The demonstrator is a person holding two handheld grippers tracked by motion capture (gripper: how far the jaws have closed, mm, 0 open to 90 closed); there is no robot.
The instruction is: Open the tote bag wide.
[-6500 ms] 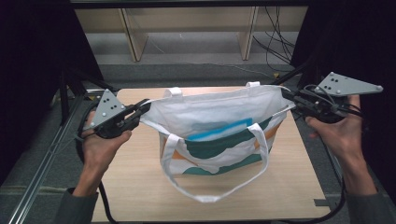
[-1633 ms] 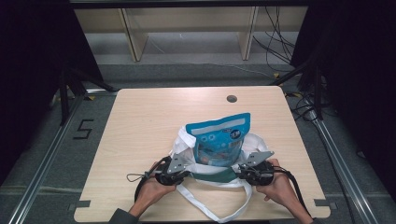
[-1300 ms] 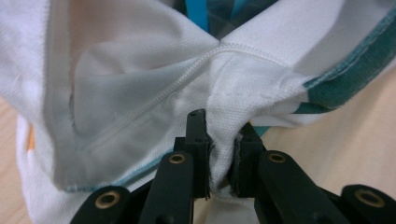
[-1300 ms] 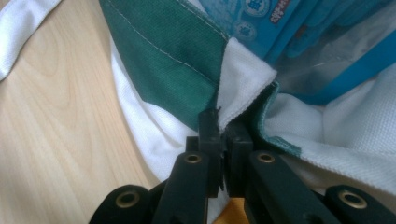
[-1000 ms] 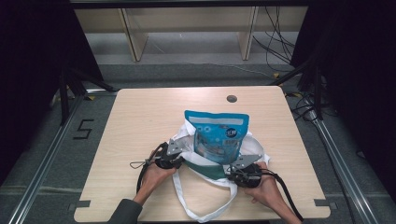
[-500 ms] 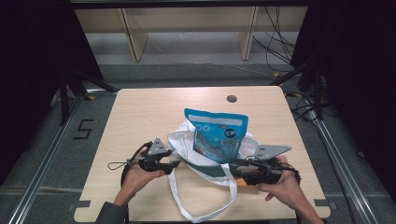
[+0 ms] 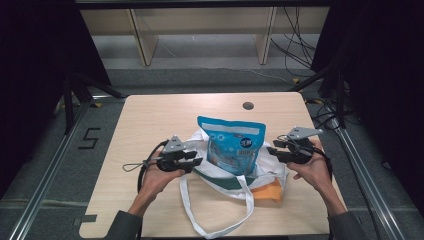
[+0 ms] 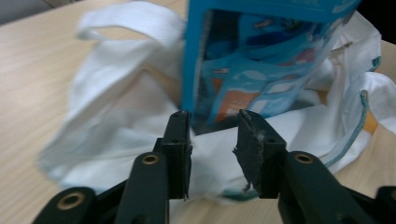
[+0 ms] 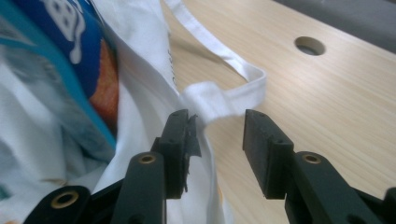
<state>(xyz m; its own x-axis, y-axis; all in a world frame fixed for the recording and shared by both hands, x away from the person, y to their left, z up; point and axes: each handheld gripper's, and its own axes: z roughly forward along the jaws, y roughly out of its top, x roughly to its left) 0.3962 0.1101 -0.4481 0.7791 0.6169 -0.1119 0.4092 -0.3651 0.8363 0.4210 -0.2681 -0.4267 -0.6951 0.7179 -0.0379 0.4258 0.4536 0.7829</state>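
A blue snack pouch (image 7: 231,146) stands upright in the middle of a white tote bag (image 7: 225,172) that lies collapsed around it on the table. The bag has green trim and long white handles (image 7: 220,227). My left gripper (image 7: 196,160) is at the bag's left side, open, its jaws just short of the white cloth (image 8: 140,107) and the pouch (image 8: 261,56). My right gripper (image 7: 272,151) is at the bag's right side, open, with a white handle strap (image 9: 224,98) lying between and beyond its jaws. Neither holds anything.
An orange item (image 7: 267,190) pokes out from under the bag at the front right. The wooden table (image 7: 150,120) has a round cable hole (image 7: 247,105) at the back. Wooden shelving (image 7: 200,20) stands beyond the table, and metal rails run along both sides.
Both grippers have let go of the bag's rim and drawn apart to its sides. The bag has slumped down around the pouch, which now stands exposed.
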